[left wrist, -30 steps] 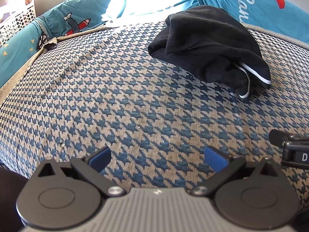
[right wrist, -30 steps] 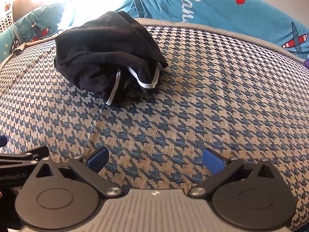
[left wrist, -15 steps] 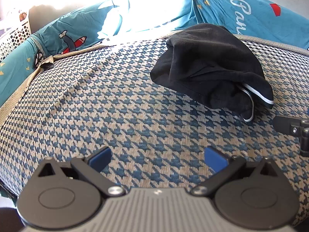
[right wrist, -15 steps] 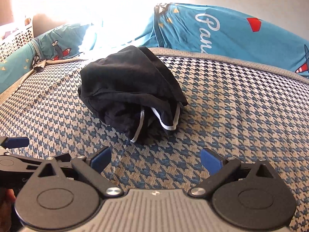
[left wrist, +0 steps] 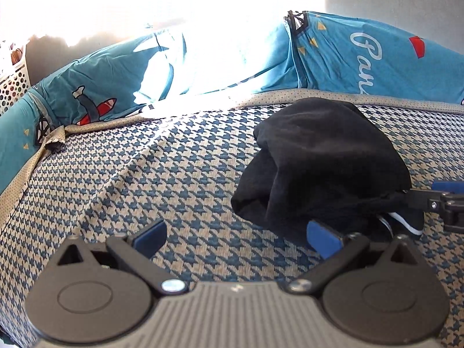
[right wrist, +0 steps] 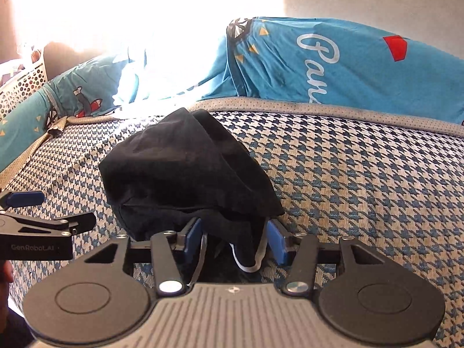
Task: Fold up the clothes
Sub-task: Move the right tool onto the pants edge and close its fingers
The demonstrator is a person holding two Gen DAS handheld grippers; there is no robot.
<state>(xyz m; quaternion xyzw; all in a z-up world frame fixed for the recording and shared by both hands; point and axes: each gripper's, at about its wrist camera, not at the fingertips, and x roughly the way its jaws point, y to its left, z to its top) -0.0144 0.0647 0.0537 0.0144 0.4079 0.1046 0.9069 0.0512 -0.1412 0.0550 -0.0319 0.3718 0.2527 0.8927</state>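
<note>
Houndstooth blue-and-beige bed cover (left wrist: pixel 179 179) fills both views, ringed at the far edge by teal printed bedding (left wrist: pixel 377 58) under strong glare; a white perforated basket (left wrist: pixel 13 87) stands past the far left corner. Left claw (left wrist: pixel 236 236): jaws wide apart, nothing between them, low over bare cover just left of the garment. Black garment (right wrist: pixel 185 174): bunched in a rounded heap towards the far edge of the bed, roughly mid-width; layers lapped loosely, no flat panels or squared edges, white piping showing at the near hem. Right claw (right wrist: pixel 235 239): jaws part-way apart, straddling that near hem, pads at or very near the fabric; not clamped as far as I can tell. Progress, as judged: garment lies unfolded in any tidy sense, so spreading it flat and the folding proper remain. Right claw looks set to pinch the hem.
</note>
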